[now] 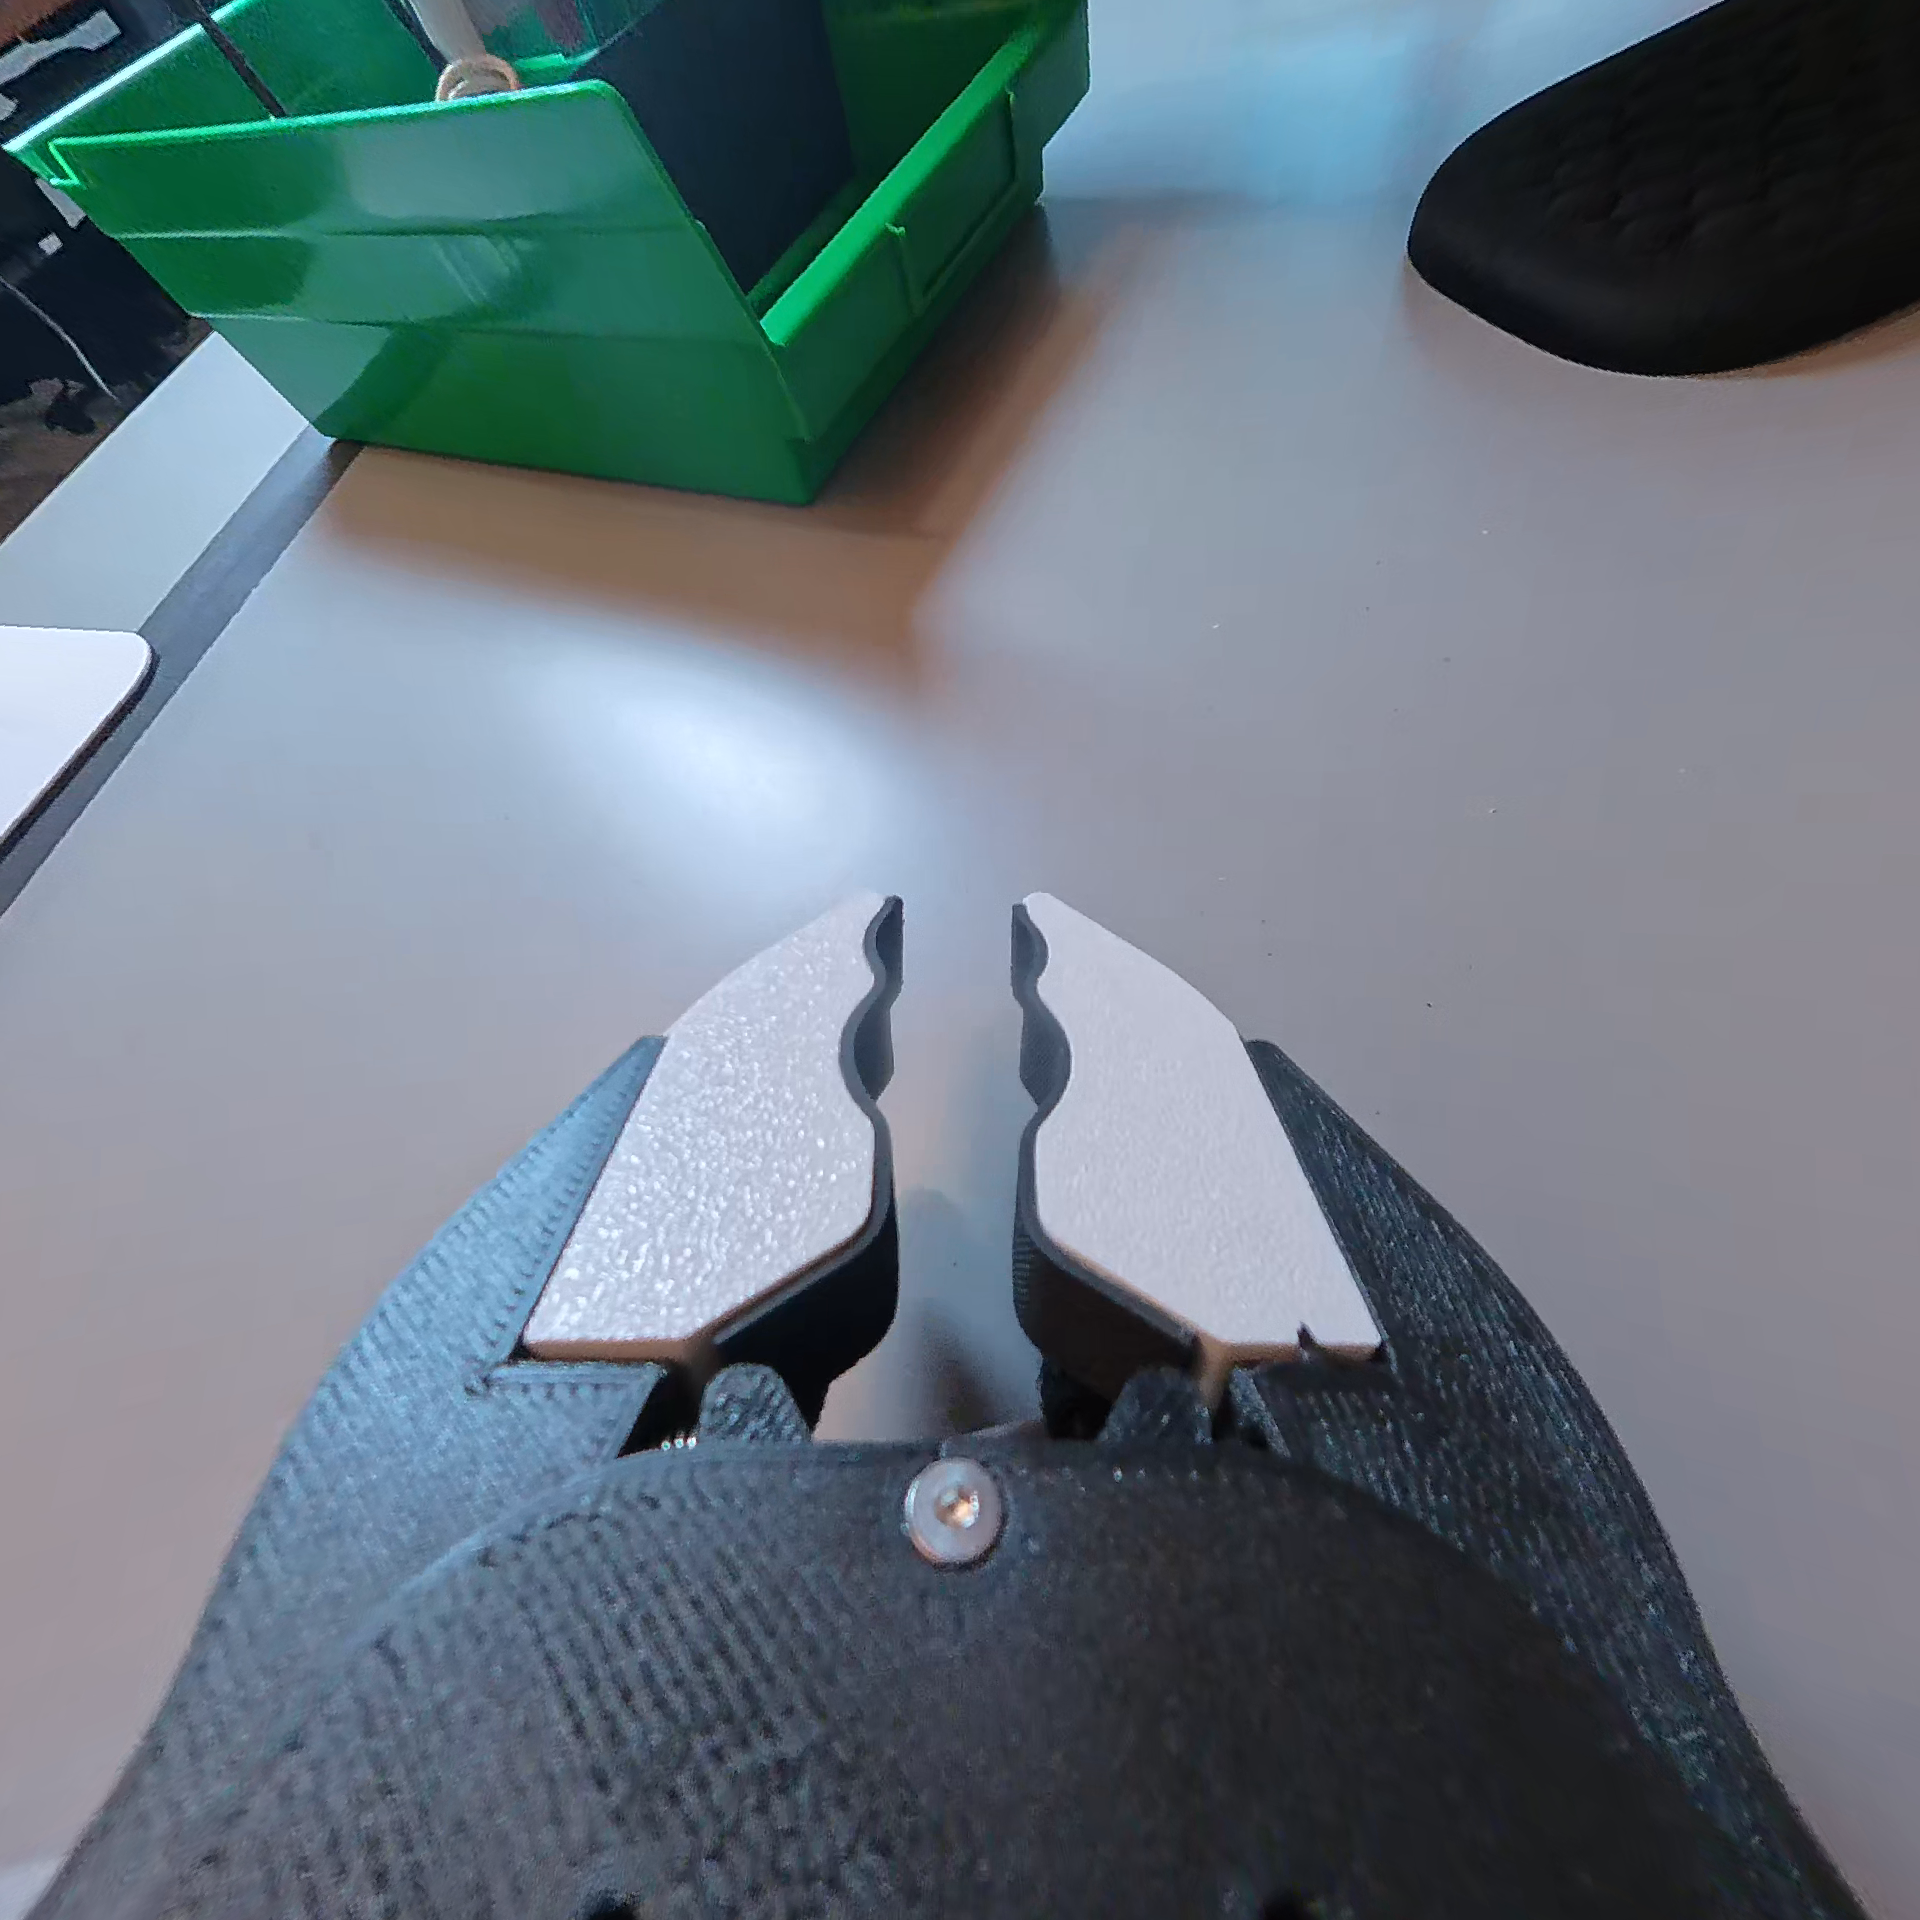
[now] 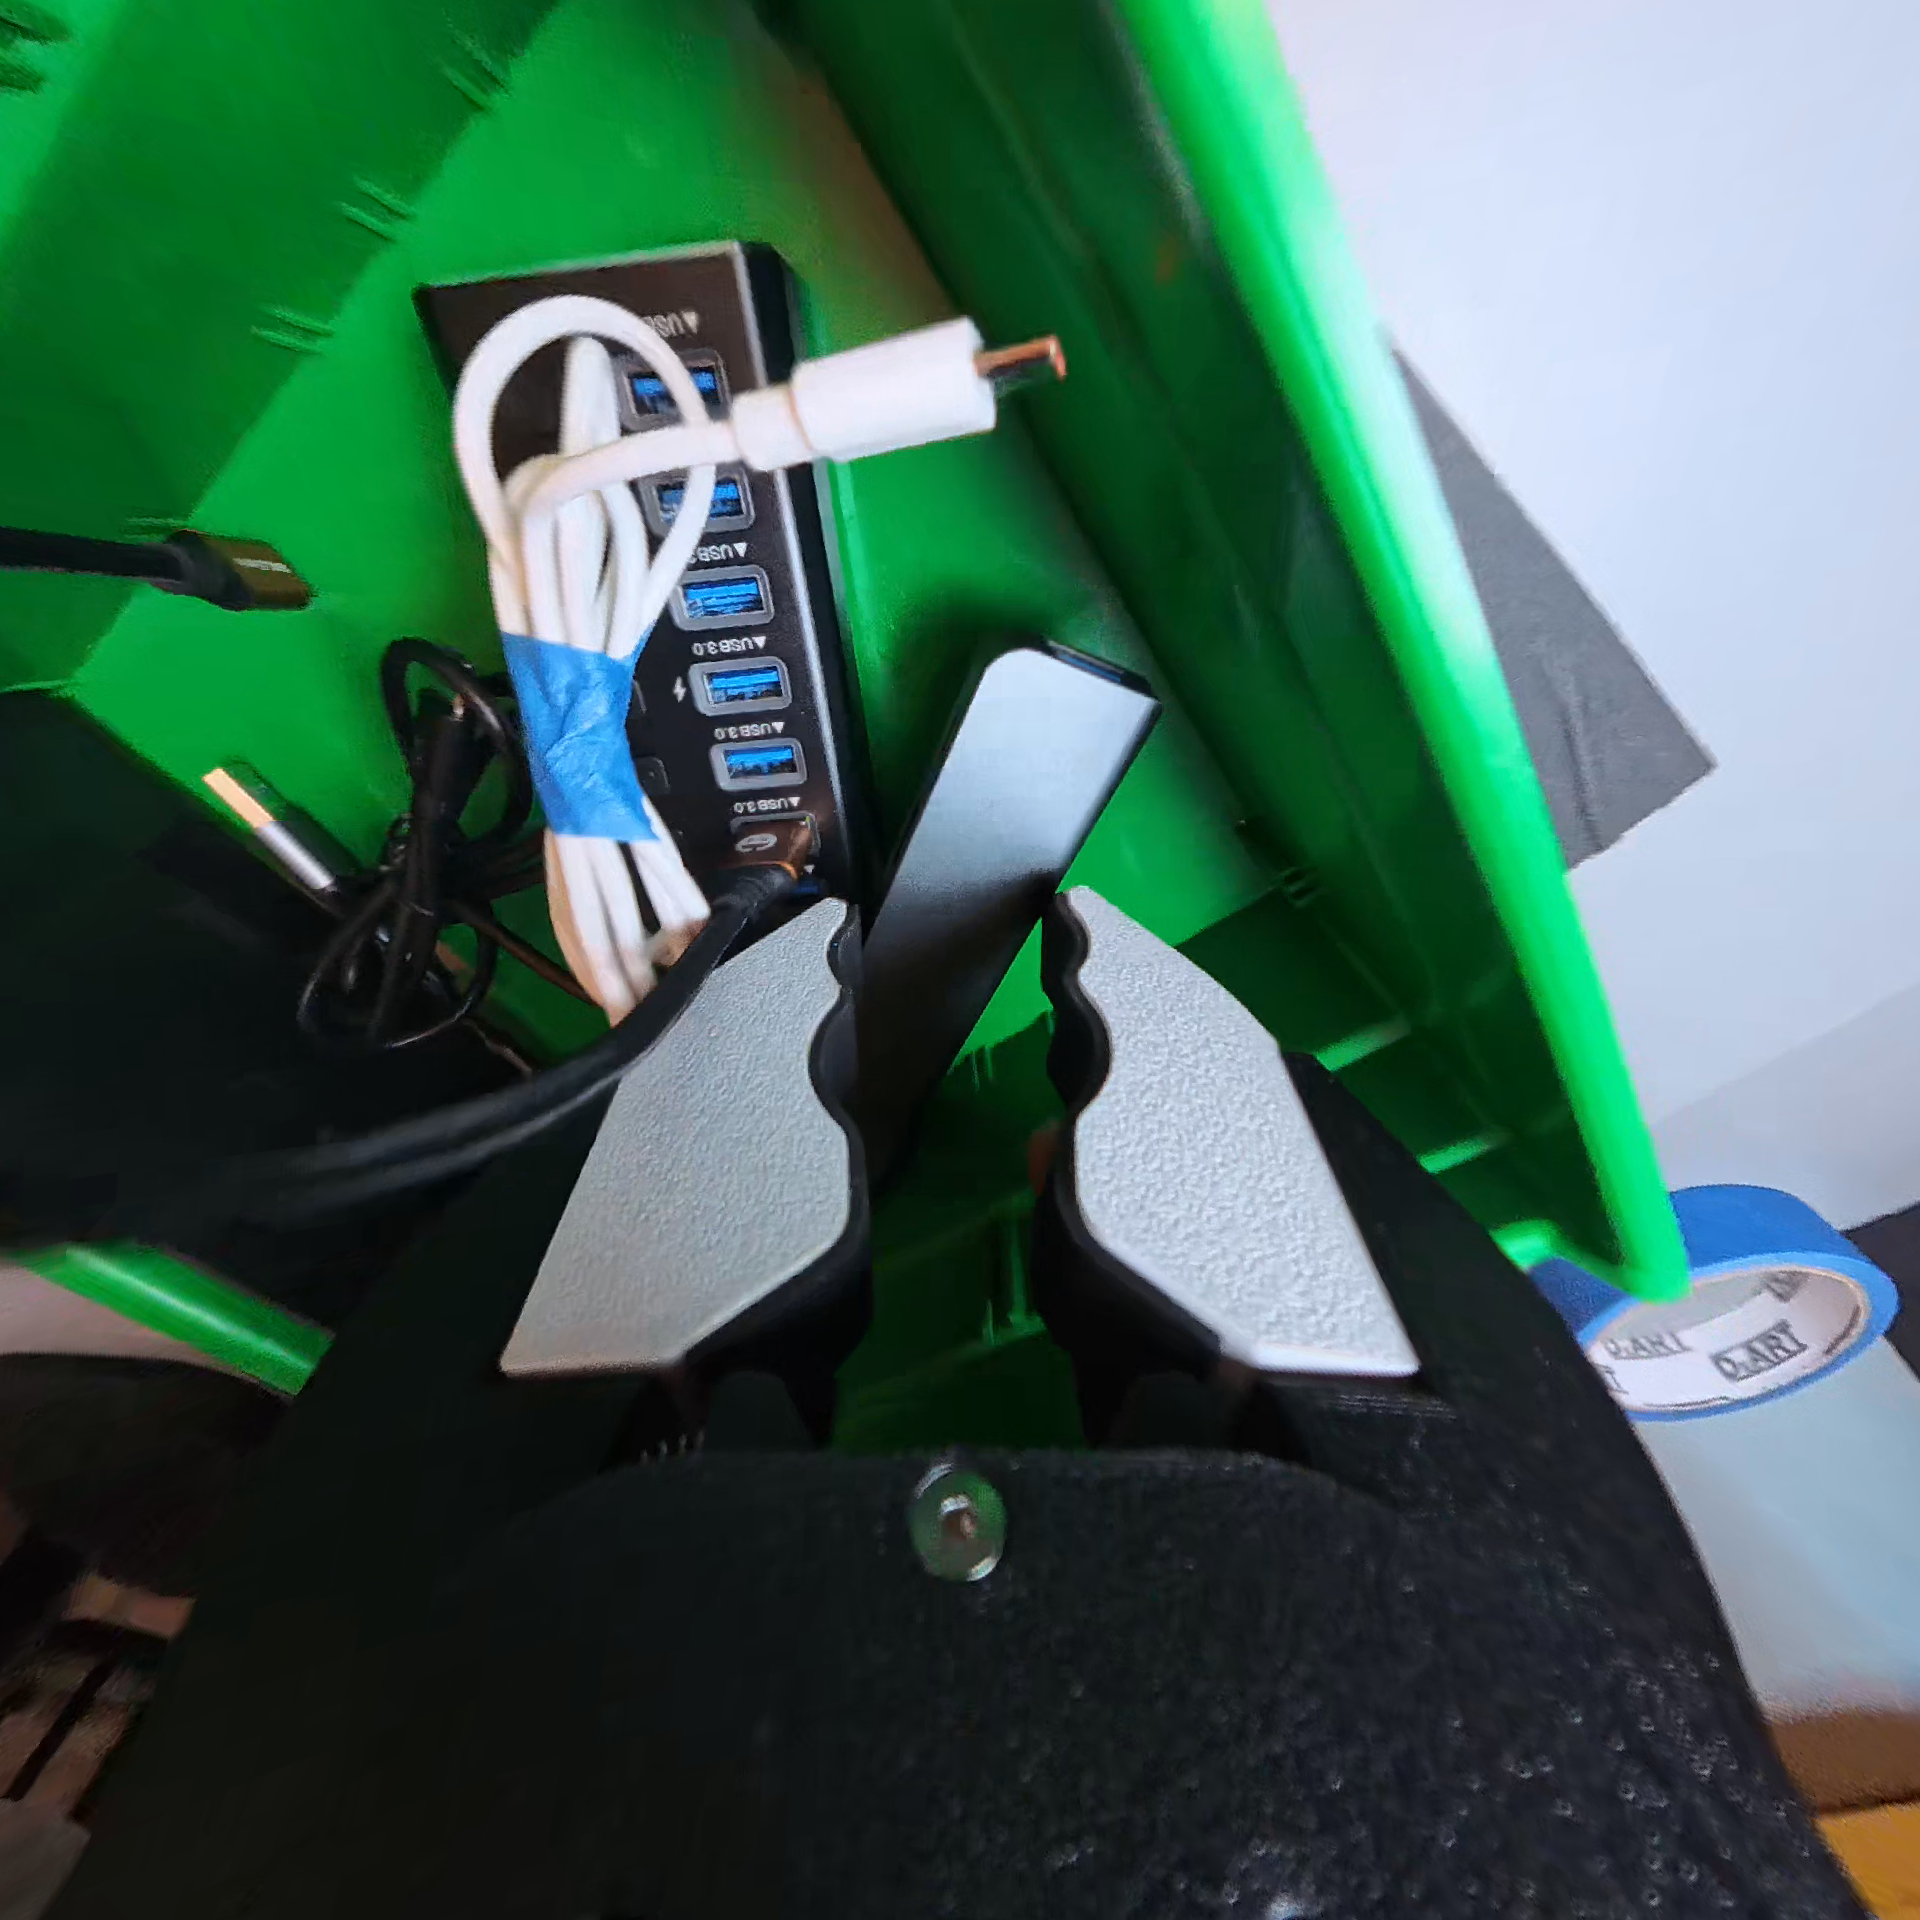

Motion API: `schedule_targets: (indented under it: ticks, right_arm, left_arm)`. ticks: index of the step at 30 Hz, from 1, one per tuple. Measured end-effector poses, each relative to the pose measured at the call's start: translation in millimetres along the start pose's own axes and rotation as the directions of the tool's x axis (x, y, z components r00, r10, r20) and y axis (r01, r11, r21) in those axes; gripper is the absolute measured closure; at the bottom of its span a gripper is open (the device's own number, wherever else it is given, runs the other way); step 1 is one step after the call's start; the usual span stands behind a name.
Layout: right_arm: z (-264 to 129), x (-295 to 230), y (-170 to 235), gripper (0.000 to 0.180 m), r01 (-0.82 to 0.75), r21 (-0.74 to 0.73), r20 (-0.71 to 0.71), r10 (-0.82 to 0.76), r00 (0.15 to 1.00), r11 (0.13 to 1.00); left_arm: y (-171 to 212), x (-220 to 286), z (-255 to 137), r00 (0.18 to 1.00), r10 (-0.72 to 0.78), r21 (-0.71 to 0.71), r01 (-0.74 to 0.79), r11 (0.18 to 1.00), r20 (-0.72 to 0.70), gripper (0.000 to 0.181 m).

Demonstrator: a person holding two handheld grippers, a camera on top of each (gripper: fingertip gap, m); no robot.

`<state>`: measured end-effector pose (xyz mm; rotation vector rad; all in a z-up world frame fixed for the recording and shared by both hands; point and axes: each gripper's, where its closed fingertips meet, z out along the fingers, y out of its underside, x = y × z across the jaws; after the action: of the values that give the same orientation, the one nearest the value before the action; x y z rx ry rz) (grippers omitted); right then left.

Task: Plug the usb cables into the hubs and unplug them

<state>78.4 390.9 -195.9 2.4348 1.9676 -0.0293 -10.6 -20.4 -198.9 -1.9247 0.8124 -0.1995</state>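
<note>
Though smeared by motion blur, legible enough in the right wrist view: right gripper (image 2: 951, 914) inside the green plastic bin (image 2: 1039, 312), fingers (image 2: 727, 1122) parted either side of a slim dark-grey metal hub (image 2: 997, 790) leaning against the bin wall. Both tips at its edges; cannot tell whether actually clamped. Lower end of that hub hidden behind the fingers.

Beside it, flat against the bin wall, a black multi-port hub with blue sockets (image 2: 727, 686), partly covered by a coiled white cable bound with blue tape (image 2: 582, 582), white plug (image 2: 883, 400) sticking out free. Left of that, a tangle of thin black cable (image 2: 416, 862) and a silver plug (image 2: 260, 800), lost in shadow lower down. Outside the bin, half hidden by its rim, a roll of blue tape (image 2: 1745, 1309).

Left gripper (image 1: 956, 914) low over the bare grey bench (image 1: 1247, 727), fingers slightly apart, holding nothing. Same bin (image 1: 520, 416) well ahead, contents mostly out of sight. Cut off at the upper right, a black textured pad (image 1: 1714, 208).
</note>
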Motion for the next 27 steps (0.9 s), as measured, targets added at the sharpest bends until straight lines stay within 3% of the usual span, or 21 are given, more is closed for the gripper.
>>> schedule_targets:
  ticks: [5, 8, 13, 17, 21, 24, 27]
  right_arm:
    - [-57.7, 1.1, -8.6, 0.149, 0.074, 0.183, -0.124, -0.051, 0.991, 0.98]
    - [-109.2, -5.4, -11.0, 0.15, 0.147, 0.336, -0.274, -0.053, 0.96, 0.931]
    - [-207.7, -61.6, -6.7, 0.151, 0.278, 0.648, -0.386, -0.008, 0.922, 0.709]
    - [-256.8, -145.4, 8.5, 0.152, 0.288, 0.859, -0.31, -0.019, 0.951, 0.423]
    - [-276.1, -219.8, 29.5, 0.152, 0.251, 0.947, -0.242, -0.071, 0.968, 0.199]
    - [-265.0, -279.6, 38.6, 0.152, 0.155, 0.972, -0.109, -0.243, 0.964, 0.179]
    - [-236.2, -329.8, 38.8, 0.152, 0.058, 0.976, 0.027, -0.381, 0.924, 0.209]
  left_arm:
    - [-2.9, -2.4, -1.4, 1.0, -0.004, 0.013, 0.004, 1.0, 0.018, 0.16]
    - [-7.4, -4.7, -4.5, 0.999, -0.038, 0.03, 0.038, 0.999, 0.028, 0.162]
    - [-20.9, -9.3, -10.4, 0.997, -0.06, 0.096, 0.054, 0.994, 0.057, 0.162]
    - [-42.0, -16.6, -18.8, 0.989, -0.078, 0.194, 0.053, 0.98, 0.124, 0.155]
    - [-71.3, -23.0, -28.6, 0.975, -0.051, 0.283, -0.012, 0.959, 0.215, 0.151]
    - [-101.9, -24.9, -38.3, 0.969, -0.034, 0.36, -0.058, 0.931, 0.246, 0.152]
    - [-123.8, -11.4, -39.9, 0.991, -0.081, 0.442, 0.026, 0.897, 0.105, 0.151]
